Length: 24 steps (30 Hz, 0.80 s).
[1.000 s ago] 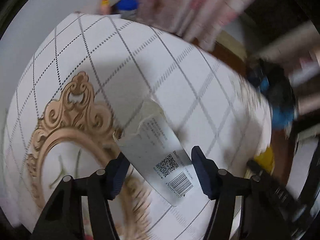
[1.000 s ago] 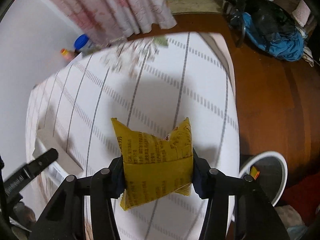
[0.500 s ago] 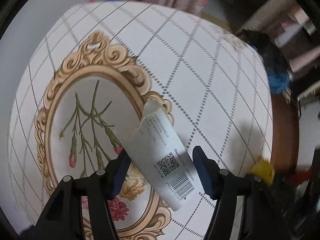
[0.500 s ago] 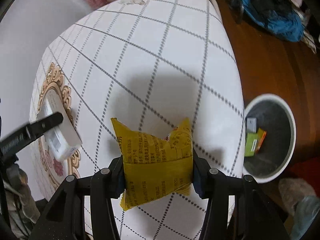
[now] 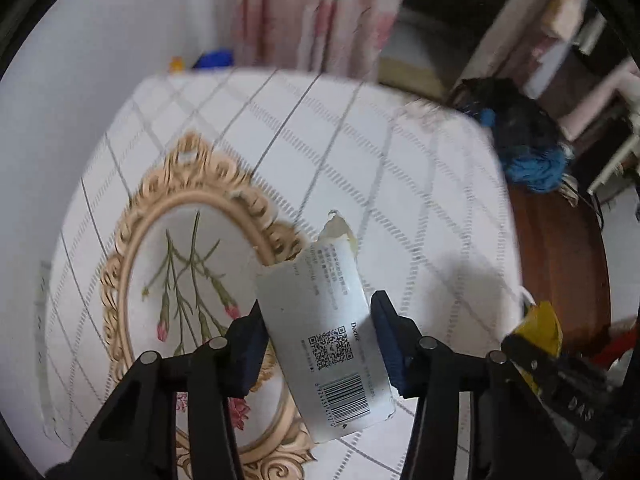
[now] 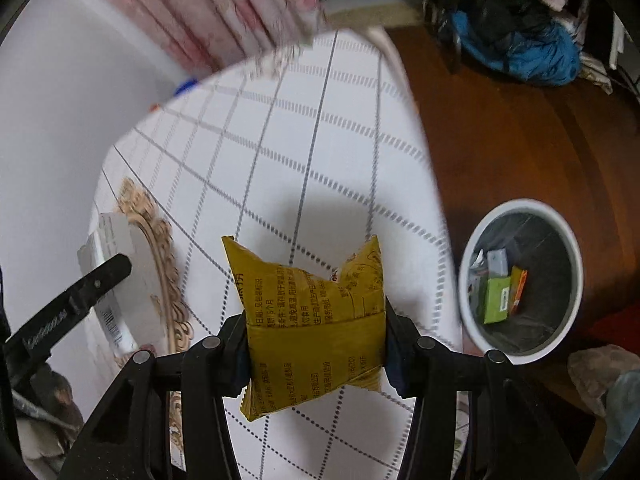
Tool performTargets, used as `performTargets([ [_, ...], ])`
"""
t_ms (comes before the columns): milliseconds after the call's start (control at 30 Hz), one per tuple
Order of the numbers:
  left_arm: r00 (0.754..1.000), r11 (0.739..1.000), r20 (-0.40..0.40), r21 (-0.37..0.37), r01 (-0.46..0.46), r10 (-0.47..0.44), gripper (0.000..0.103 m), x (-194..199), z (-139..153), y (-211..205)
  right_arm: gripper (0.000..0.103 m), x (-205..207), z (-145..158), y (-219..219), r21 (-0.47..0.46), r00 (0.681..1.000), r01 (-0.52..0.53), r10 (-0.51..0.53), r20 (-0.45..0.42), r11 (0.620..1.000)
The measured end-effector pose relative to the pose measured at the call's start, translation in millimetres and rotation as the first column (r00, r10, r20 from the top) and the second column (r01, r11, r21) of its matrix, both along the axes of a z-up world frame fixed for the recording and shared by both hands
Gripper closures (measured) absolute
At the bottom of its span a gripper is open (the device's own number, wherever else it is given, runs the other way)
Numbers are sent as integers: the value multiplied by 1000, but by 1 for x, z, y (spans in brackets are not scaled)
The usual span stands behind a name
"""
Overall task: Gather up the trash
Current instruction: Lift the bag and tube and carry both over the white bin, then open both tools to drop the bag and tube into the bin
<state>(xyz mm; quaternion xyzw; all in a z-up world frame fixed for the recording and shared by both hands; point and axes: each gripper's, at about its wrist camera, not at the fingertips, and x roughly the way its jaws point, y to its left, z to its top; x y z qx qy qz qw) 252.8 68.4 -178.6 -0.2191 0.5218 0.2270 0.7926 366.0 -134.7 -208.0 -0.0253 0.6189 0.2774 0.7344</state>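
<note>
- The yellow printed foil snack packet is clenched between the jaws of the right gripper, held above the white grid-patterned tablecloth; its long axis runs along the fingers, away from the camera.
- The round white waste bin stands on the brown floor to the right of the packet, just past the table edge and lower; the right gripper looks nearer to it.
- The packet is creased, flattened and torn open at its far edge.
- The left gripper grasps a torn white paper wrapper with a barcode, tilted far-left over the table's gold oval floral motif.
</note>
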Motion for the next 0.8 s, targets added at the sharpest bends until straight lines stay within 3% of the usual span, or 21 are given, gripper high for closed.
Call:
performTargets([
  [200, 984, 988, 118, 92, 122, -132, 57, 16, 68, -57, 49, 7, 50, -56, 79, 995, 69, -74, 66, 994],
  [400, 931, 955, 214, 109, 277, -294, 57, 49, 114, -140, 49, 22, 92, -146, 116, 976, 163, -177, 128, 980],
  [500, 901, 932, 238, 98, 349, -363, 57, 70, 118, -180, 49, 32, 98, -191, 109, 963, 215, -229, 140, 971],
  [633, 877, 907, 233, 63, 417, -420, 57, 102, 100, -219, 49, 50, 87, -248, 64, 945, 291, -297, 136, 955],
  [800, 866, 880, 170, 6, 475, -469, 57, 142, 56, -263, 49, 73, 35, -299, 11, 930, 362, -362, 60, 932],
])
